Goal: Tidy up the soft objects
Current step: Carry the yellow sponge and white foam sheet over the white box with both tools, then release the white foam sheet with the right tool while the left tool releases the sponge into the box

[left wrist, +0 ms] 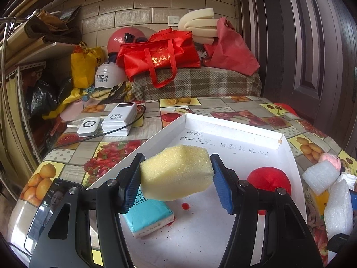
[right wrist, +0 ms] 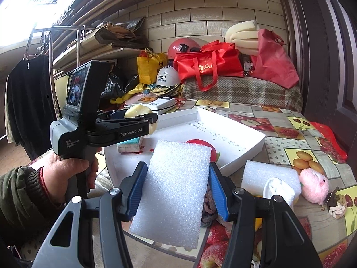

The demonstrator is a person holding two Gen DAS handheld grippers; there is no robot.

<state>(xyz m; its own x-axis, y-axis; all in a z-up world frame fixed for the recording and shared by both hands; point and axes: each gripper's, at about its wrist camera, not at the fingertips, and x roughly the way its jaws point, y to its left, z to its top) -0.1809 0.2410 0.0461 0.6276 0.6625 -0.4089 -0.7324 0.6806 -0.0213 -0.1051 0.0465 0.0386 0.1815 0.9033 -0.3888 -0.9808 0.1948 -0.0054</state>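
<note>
My left gripper (left wrist: 176,183) is shut on a yellow sponge (left wrist: 176,172), held above the white tray (left wrist: 232,122). In the tray lie a teal tissue pack (left wrist: 149,216) and a red round soft object (left wrist: 270,181). My right gripper (right wrist: 176,189) is shut on a white foam slab (right wrist: 174,192), at the tray's near edge (right wrist: 234,163). The right wrist view also shows the left gripper (right wrist: 142,120) with the sponge (right wrist: 138,111) over the tray's left side, held by a hand (right wrist: 69,174). The foam slab (left wrist: 337,210) shows at the right of the left view.
On the fruit-print tablecloth (right wrist: 301,134) right of the tray lie a white foam block (right wrist: 267,174), a white cloth (right wrist: 279,189), a pink plush toy (right wrist: 313,186) and a knotted keychain (right wrist: 337,205). Power banks (left wrist: 118,118) and a phone (left wrist: 51,207) lie left. Red bags (left wrist: 158,55) sit behind.
</note>
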